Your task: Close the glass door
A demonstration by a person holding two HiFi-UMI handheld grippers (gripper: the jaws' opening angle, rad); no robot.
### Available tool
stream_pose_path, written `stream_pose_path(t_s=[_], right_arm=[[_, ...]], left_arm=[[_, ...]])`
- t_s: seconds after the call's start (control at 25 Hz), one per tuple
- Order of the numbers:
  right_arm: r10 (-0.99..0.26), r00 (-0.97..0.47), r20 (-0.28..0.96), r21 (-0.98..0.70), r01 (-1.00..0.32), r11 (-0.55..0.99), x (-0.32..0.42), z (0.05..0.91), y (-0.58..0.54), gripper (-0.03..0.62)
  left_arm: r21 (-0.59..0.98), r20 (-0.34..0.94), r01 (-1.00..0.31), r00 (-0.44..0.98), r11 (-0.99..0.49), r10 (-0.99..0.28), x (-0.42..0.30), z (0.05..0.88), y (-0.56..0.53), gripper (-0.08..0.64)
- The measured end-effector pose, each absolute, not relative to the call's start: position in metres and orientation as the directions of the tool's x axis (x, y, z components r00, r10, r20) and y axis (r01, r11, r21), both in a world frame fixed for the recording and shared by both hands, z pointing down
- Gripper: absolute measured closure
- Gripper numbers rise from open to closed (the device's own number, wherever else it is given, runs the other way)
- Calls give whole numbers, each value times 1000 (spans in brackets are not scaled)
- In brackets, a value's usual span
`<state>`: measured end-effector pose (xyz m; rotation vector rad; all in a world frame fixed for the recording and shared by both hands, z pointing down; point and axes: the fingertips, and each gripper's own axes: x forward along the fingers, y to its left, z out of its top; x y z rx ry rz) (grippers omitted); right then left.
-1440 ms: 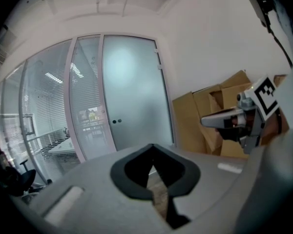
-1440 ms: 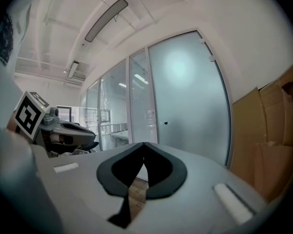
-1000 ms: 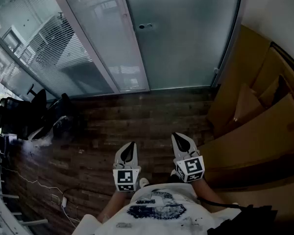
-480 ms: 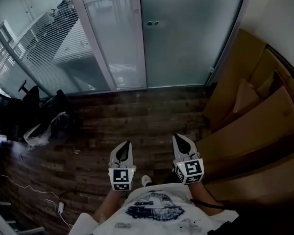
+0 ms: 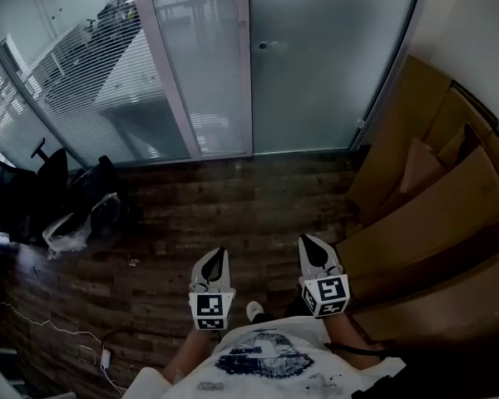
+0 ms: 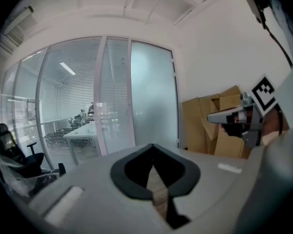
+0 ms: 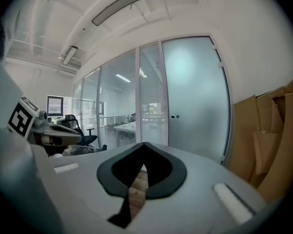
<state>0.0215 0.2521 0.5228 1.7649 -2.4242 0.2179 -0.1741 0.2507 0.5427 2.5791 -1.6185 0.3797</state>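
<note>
The frosted glass door (image 5: pixel 324 65) stands ahead of me, between a white post (image 5: pixel 243 65) and the right wall, with a small round lock (image 5: pixel 263 46) near its left edge. It also shows in the left gripper view as the frosted door (image 6: pixel 154 96) and in the right gripper view as the frosted door (image 7: pixel 195 96) with its lock (image 7: pixel 174 116). My left gripper (image 5: pixel 214 260) and right gripper (image 5: pixel 309 246) are held side by side over the wooden floor, well short of the door. Both are shut and empty, as the left gripper (image 6: pixel 153 147) and the right gripper (image 7: pixel 144 145) show.
Flattened cardboard boxes (image 5: pixel 432 198) lean along the right wall. Glass partitions with blinds (image 5: pixel 83 65) run to the left of the door. Black office chairs (image 5: pixel 25 194) and a plastic bag (image 5: pixel 79 227) sit at the left, and a cable (image 5: pixel 66 335) lies on the wooden floor (image 5: pixel 233 198).
The head view has swung so the door and post look more upright in the picture. Both grippers sit slightly lower in the picture, still shut and side by side.
</note>
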Motion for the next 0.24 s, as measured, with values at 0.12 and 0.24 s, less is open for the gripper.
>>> stream_pose_path(t_s=[0.12,0.24], right_arm=[[-930,-305,206,-35,-952,304,15,527,254,586],[-928,-302,219,-34,-953,302,11,530,256,586]], left_arm=[[-67,250,-896,411,-439,-877,-183,545,255,557],[-65,256,-899,404,-433,-878,-193,548,257,557]])
